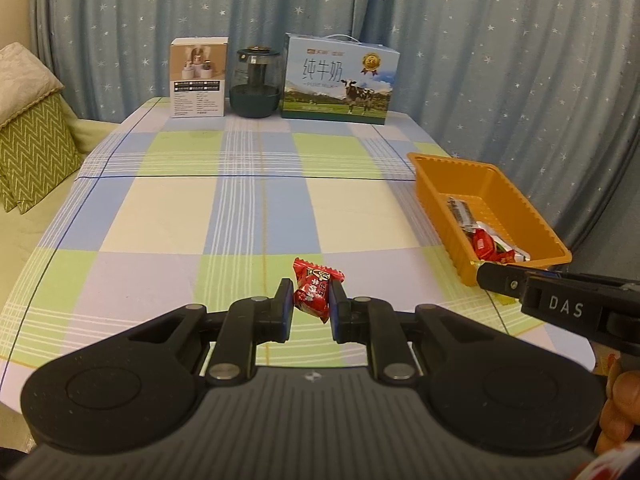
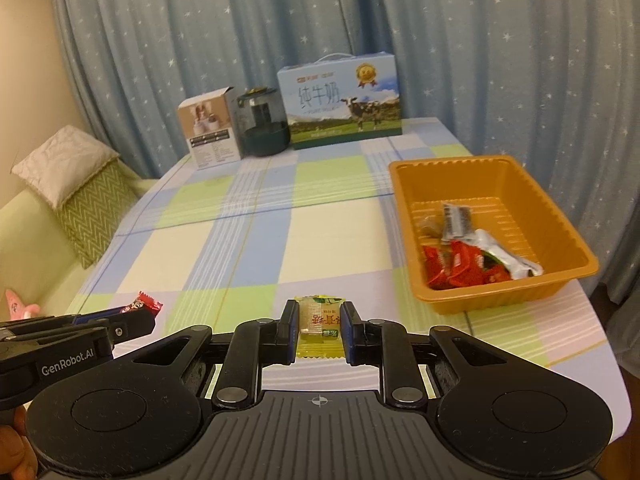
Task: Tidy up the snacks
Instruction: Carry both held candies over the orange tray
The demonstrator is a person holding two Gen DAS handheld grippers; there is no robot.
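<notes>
- Closest to us, our left gripper [image 1: 311, 304] pinches a red candy [image 1: 316, 292] in crinkled foil wrap, its jaws narrow and pressed on the sides, lifted clear of the table.
- Our right gripper [image 2: 320, 330] clamps a flat yellow snack packet [image 2: 321, 326], glossy and rectangular, between its blue-padded fingers [image 2: 294, 332], also above the cloth.
- From the left wrist, the right gripper's black finger crosses in front of the near corner of the orange tray [image 1: 508, 184], partly blocking it.
- We see the tray as thin moulded plastic with ribbed walls; it sits at the right edge of the table and holds red candies [image 2: 460, 268] and silvery wrappers [image 2: 500, 254] in a loose heap.
- Between us and the tray, the checked tablecloth [image 2: 256, 240], smooth with pastel squares, lies bare.
- Along the far edge stand a small white carton [image 1: 199, 78], a dark glass jar [image 1: 256, 84] and a milk box [image 1: 340, 80] with a cow picture, well apart from our hands.
- Behind them hangs a pleated blue curtain [image 1: 480, 40] with stars; zigzag cushions [image 1: 32, 148] sit to the left.
</notes>
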